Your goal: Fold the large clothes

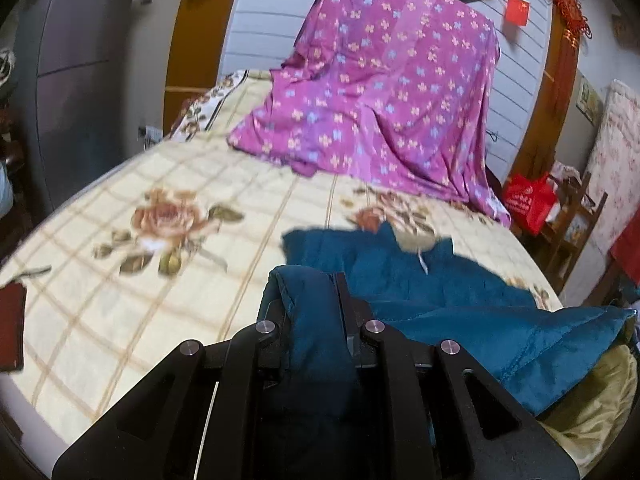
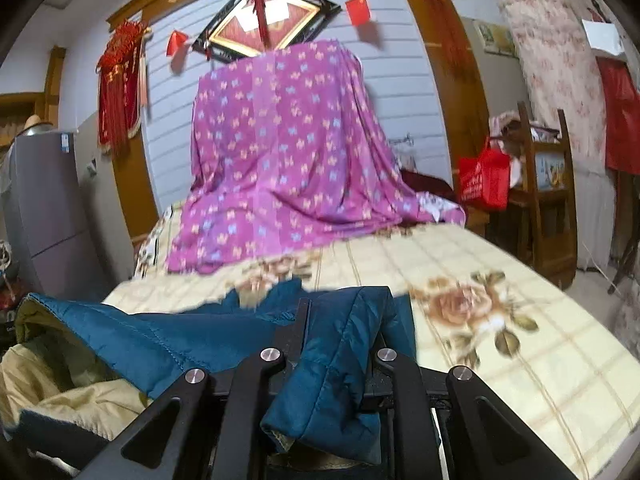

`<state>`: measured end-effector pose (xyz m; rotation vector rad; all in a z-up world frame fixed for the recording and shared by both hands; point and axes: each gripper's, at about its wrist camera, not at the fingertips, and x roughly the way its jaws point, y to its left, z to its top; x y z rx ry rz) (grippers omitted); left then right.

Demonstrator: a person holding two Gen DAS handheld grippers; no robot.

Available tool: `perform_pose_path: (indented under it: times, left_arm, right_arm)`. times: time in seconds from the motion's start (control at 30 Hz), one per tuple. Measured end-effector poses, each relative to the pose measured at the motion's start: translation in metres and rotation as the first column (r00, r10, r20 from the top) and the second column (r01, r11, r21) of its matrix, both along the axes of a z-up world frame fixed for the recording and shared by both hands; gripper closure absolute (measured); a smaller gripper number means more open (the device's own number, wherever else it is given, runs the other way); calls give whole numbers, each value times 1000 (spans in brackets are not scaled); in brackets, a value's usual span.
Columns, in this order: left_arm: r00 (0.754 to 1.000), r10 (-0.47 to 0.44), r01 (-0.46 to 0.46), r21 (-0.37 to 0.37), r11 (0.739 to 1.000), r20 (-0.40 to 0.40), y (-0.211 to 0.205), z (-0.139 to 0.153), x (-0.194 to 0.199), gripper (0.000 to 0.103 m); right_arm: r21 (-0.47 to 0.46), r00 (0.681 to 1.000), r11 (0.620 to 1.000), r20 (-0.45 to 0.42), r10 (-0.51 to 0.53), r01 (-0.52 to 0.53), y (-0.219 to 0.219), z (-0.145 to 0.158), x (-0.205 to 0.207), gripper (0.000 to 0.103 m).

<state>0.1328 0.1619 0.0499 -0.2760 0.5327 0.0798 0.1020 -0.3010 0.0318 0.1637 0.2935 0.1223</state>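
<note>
A large teal quilted garment [image 1: 460, 312] with a pale yellow-green lining [image 1: 592, 400] lies across the near part of the bed. My left gripper [image 1: 310, 284] is shut on a bunched edge of it, and the cloth drapes down between the fingers. In the right wrist view the same teal garment [image 2: 160, 336] stretches off to the left, its lining [image 2: 72, 392] showing at the lower left. My right gripper [image 2: 344, 300] is shut on another fold of it, held above the bed. Both held edges are lifted off the bedspread.
The bed carries a cream checked bedspread with roses [image 1: 160, 216]. A purple flowered sheet [image 1: 384, 92] covers a tall pile at the bed's far end. A red bag [image 2: 484, 180] hangs on a wooden chair [image 2: 548, 200] to the right. A dark red flat object [image 1: 12, 328] lies at the bed's left edge.
</note>
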Motion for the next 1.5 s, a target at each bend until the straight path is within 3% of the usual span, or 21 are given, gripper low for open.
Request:
perform_pose_path:
  times: [0.13,0.23,0.37,0.53,0.73,0.8,0.9,0.93,0.97,1.03,1.07,1.1,1.2,1.37,1.5]
  left_arm:
    - [1000,13,-13,7,1000,20,-2,15,56,91]
    - [1000,29,-28,37,999,-1,-7,10,102,91]
    - [996,73,-67,96,993,-59,-11,-25,152,91]
    - [974,121,-114,44,992,-193,-3,-89,194,90]
    - [970,120,-118,21,993,-213,-8,-115,214,86]
    - [969,118,-115,28,993,-219,-10,-115,215,85]
    - [970,70,-78,-25,997,-235,-3,-111,215,70]
    - [970,65,-78,-48,996,-234,1,-109,214,59]
    - [973,65,-85,-79,993,-222,7,-104,212,40]
    - [977,115,-131,-85,988,-178,17,-92,202,24]
    - [979,140,-156,-99,983,-151,24,-84,196,24]
    - [980,147,-163,-128,978,-131,30,-77,191,24]
    - [982,163,-175,-149,973,-91,34,-66,182,24]
    - [994,104,-102,-67,993,33,5,-50,165,24]
    - [973,26,-35,35,999,230,-30,-28,135,24]
  right_arm:
    - [54,1000,998,20,-13,12,-4,16,49,89]
    - [70,999,997,11,-37,36,-6,17,92,89]
    - [70,999,996,-20,-49,50,-8,2,141,89]
    - [104,994,995,-106,11,0,-9,-42,196,89]
    - [102,970,994,-242,-8,34,-13,-74,234,88]
    - [131,962,991,-275,8,29,-16,-80,240,78]
    - [196,960,980,-277,30,26,-24,-83,237,66]
    - [227,962,973,-271,38,26,-26,-81,235,62]
    - [253,963,967,-264,46,23,-27,-79,233,57]
    - [325,971,946,-231,68,11,-30,-72,223,45]
    - [340,973,940,-219,68,11,-29,-68,219,29]
    - [341,977,940,-204,57,17,-28,-65,215,21]
    - [277,989,961,-146,20,21,-20,-47,201,21]
    - [147,999,989,-37,23,-17,3,-21,177,21]
    - [16,989,990,-48,140,-139,34,-14,174,21]
